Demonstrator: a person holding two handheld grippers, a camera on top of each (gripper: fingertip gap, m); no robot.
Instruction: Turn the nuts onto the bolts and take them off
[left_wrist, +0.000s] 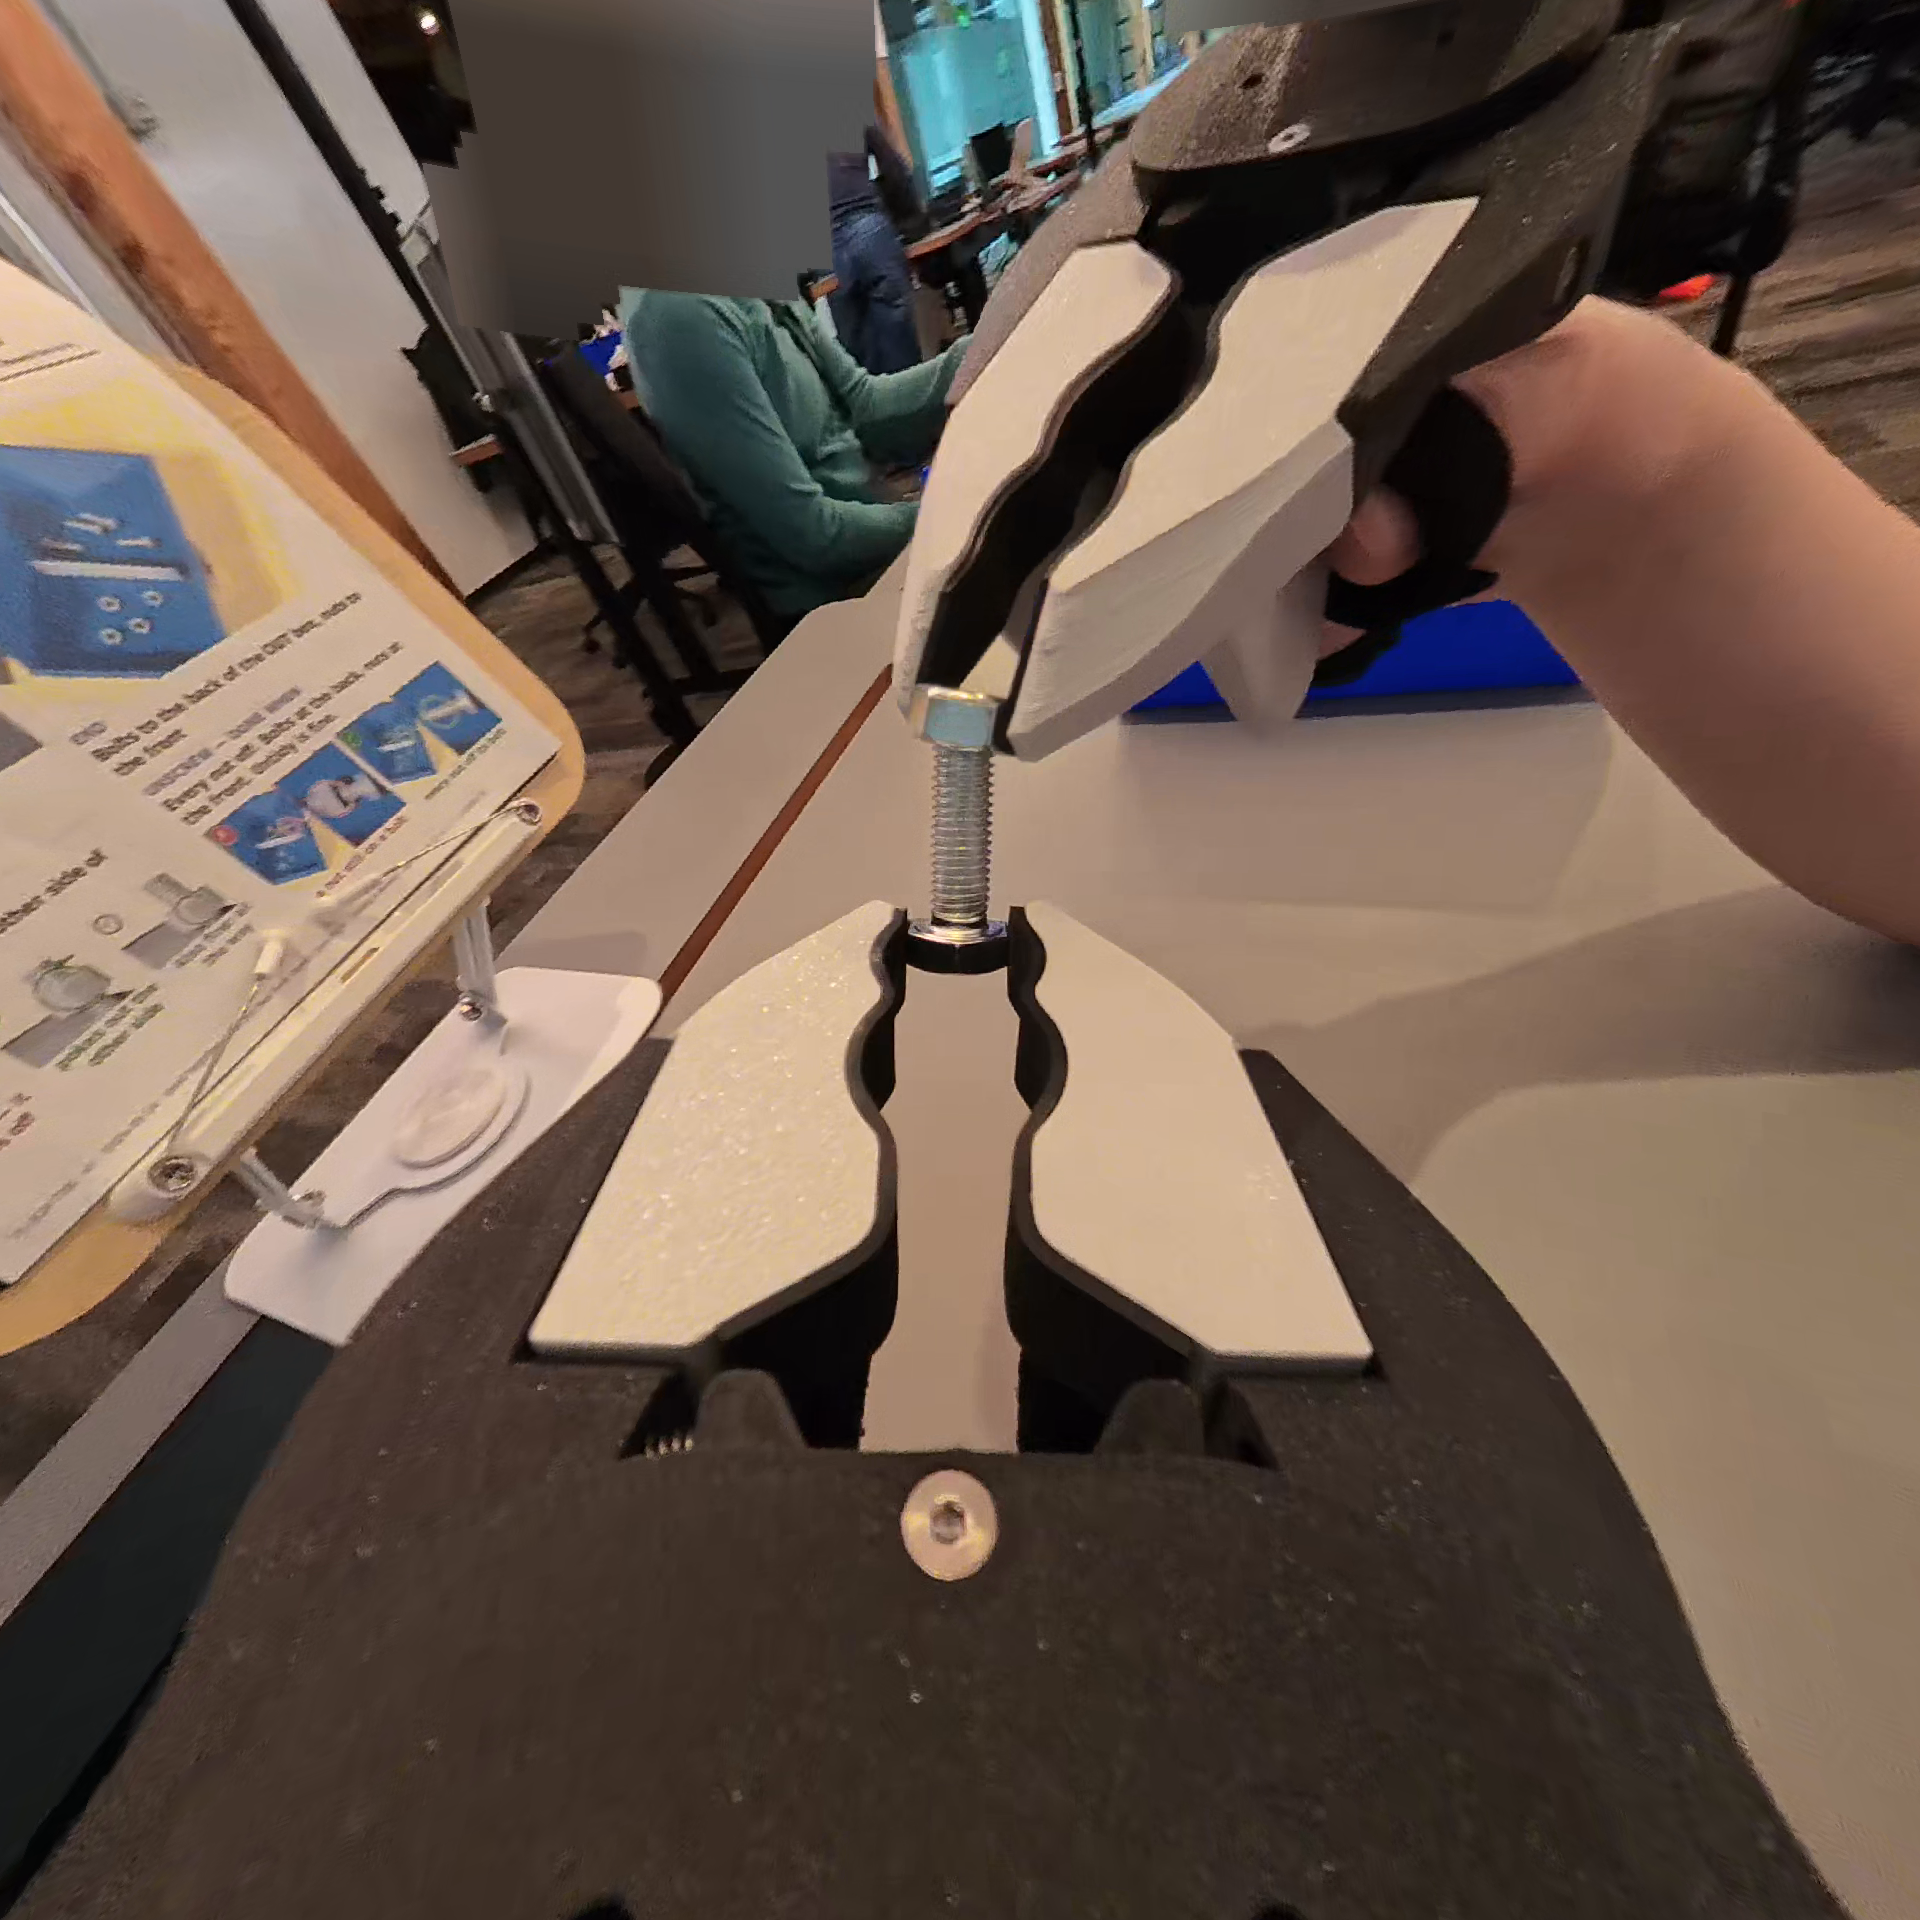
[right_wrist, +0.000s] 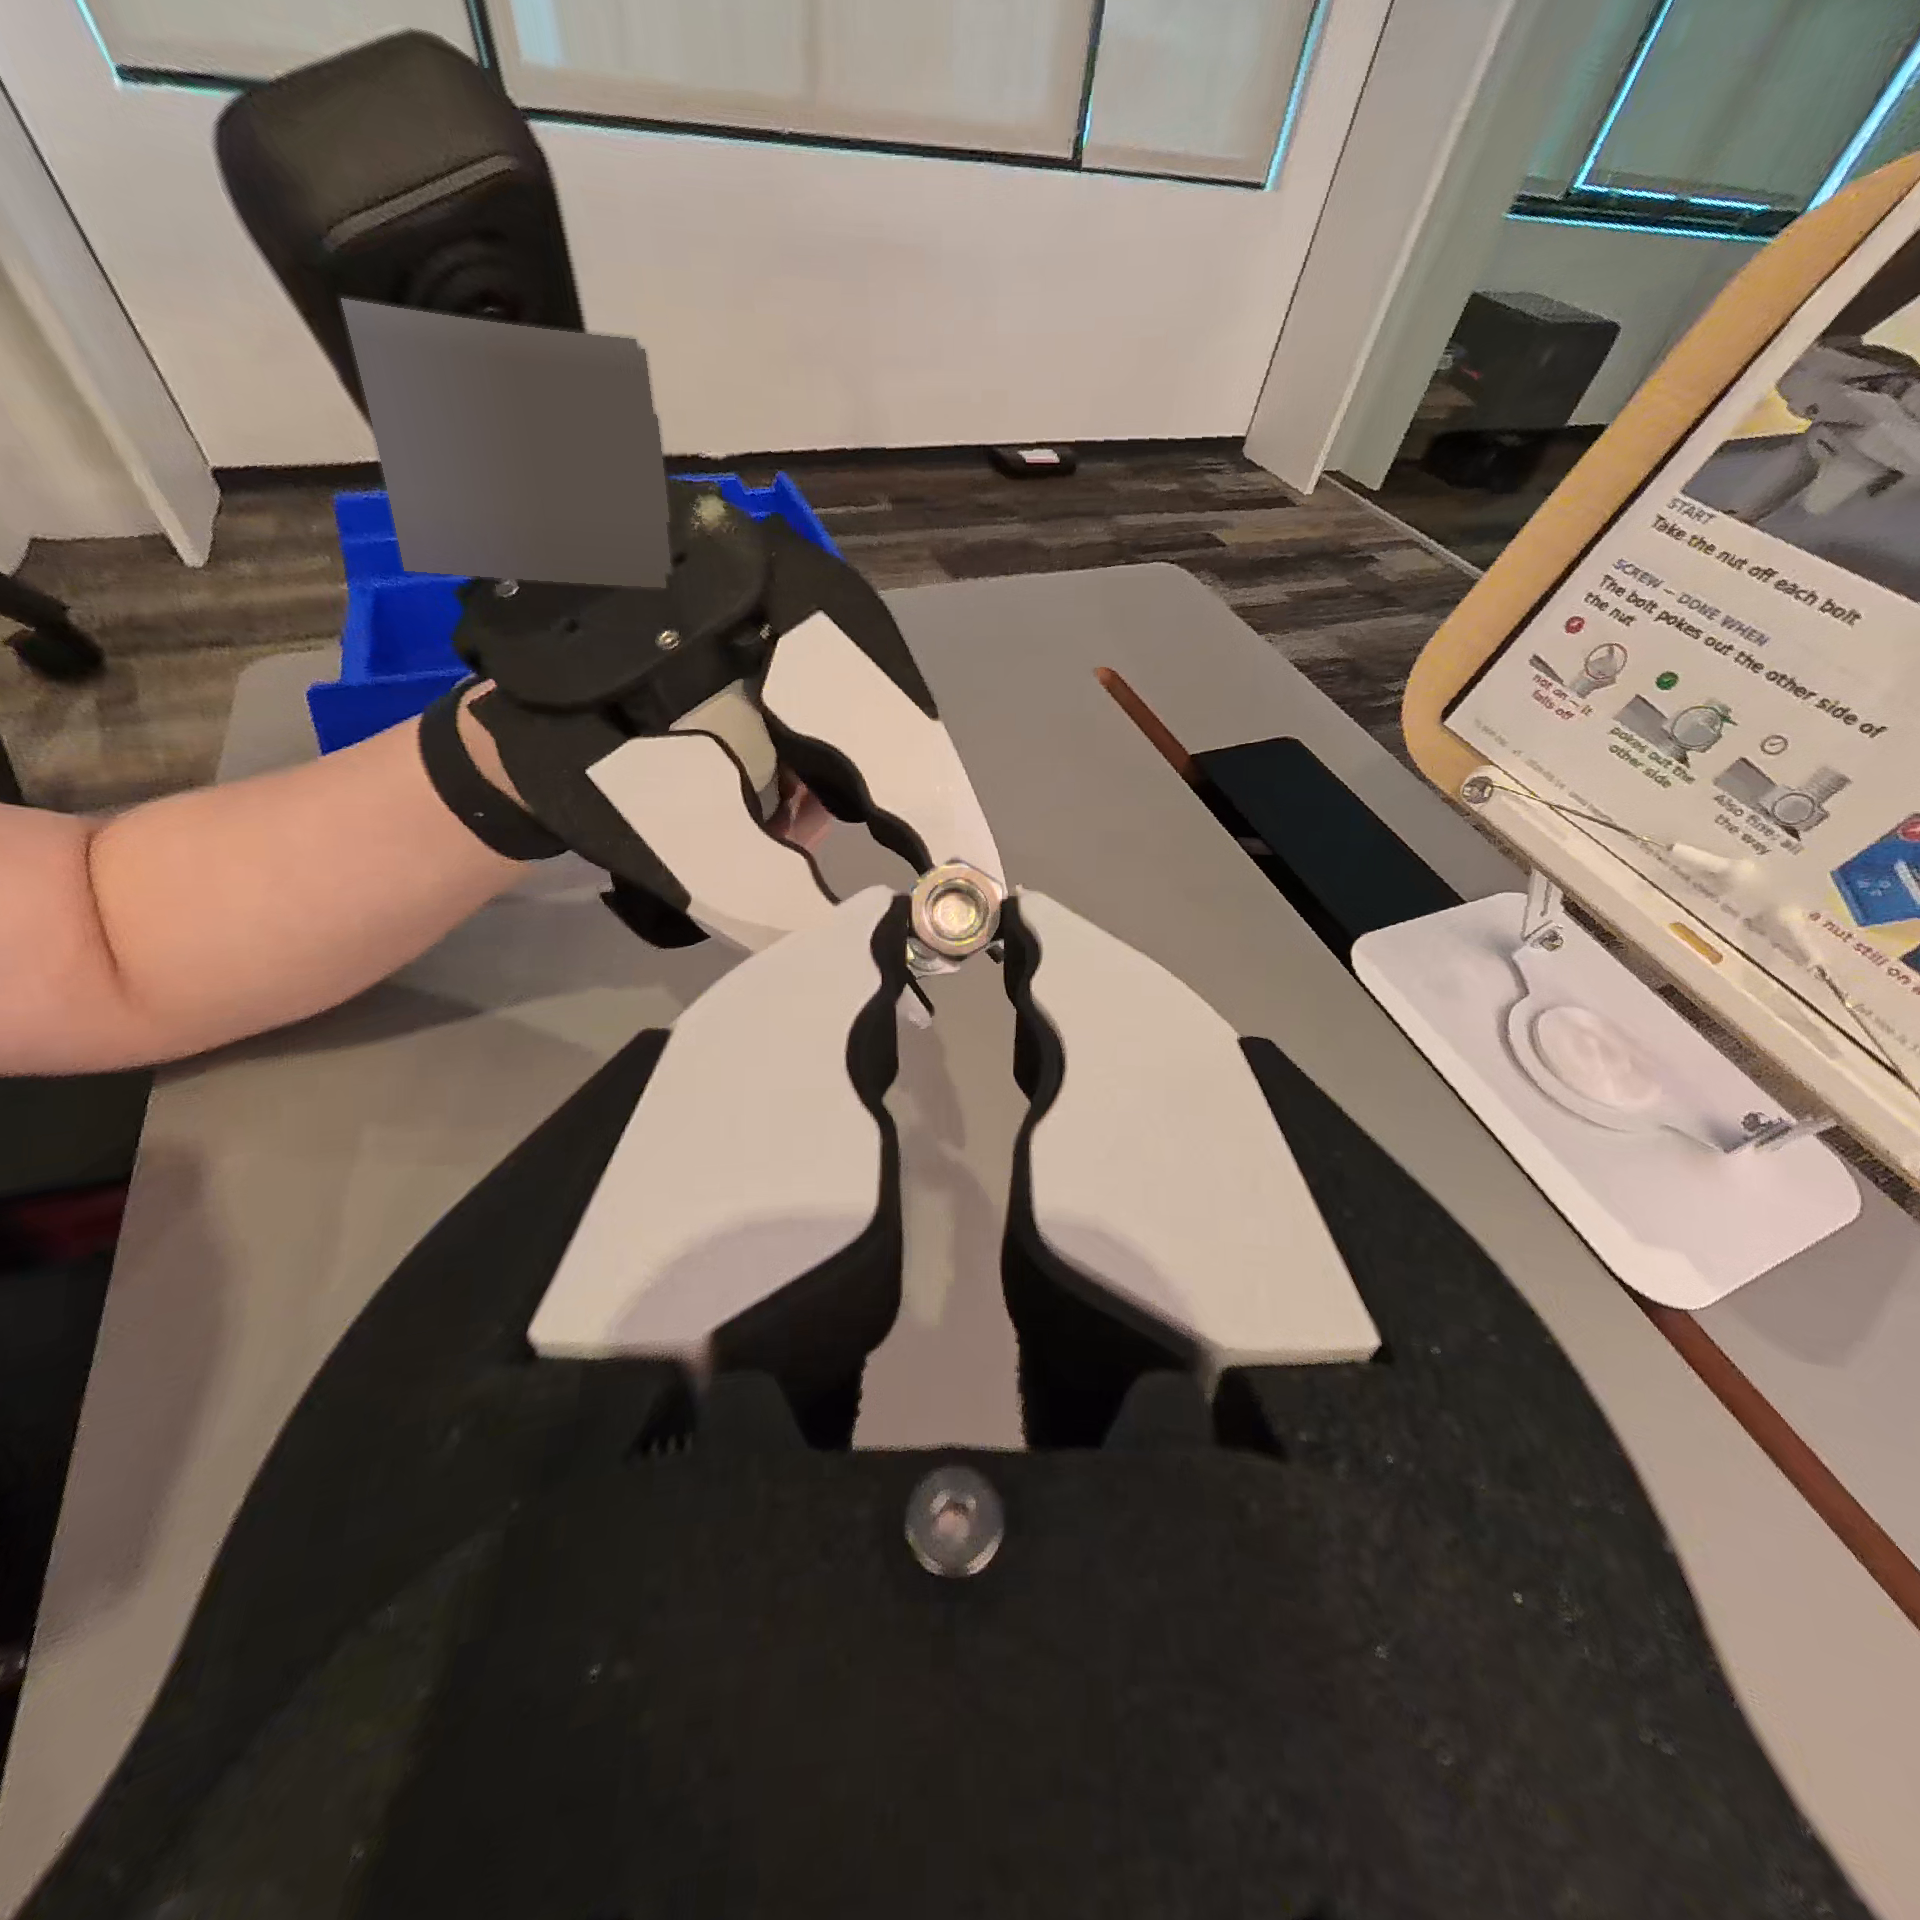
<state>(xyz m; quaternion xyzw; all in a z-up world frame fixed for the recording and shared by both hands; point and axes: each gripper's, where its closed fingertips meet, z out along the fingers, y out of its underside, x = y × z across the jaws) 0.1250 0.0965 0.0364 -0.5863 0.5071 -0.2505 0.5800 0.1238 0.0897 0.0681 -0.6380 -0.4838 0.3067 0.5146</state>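
Observation:
A silver bolt (left_wrist: 958, 831) stands upright in the air above the grey table (left_wrist: 1455, 935). My right gripper (left_wrist: 961, 709) comes down from the upper right and is shut on the bolt's hex head. My left gripper (left_wrist: 956, 935) is shut on a dark nut (left_wrist: 956, 943) at the lower end of the threaded shaft. In the right wrist view my right gripper (right_wrist: 956, 920) grips the bolt head (right_wrist: 956, 914), seen end on. The left gripper (right_wrist: 920, 883) reaches in from the left just behind it. The nut is hidden there.
A blue bin (right_wrist: 374, 634) sits at the table's far edge, behind the left hand. An instruction board (left_wrist: 260, 727) on a white stand (left_wrist: 447, 1132) stands at the table's side. A seated person (left_wrist: 769, 436) and a black chair (right_wrist: 395, 177) are beyond the table. Less than 4 cm separates the two grippers' tips.

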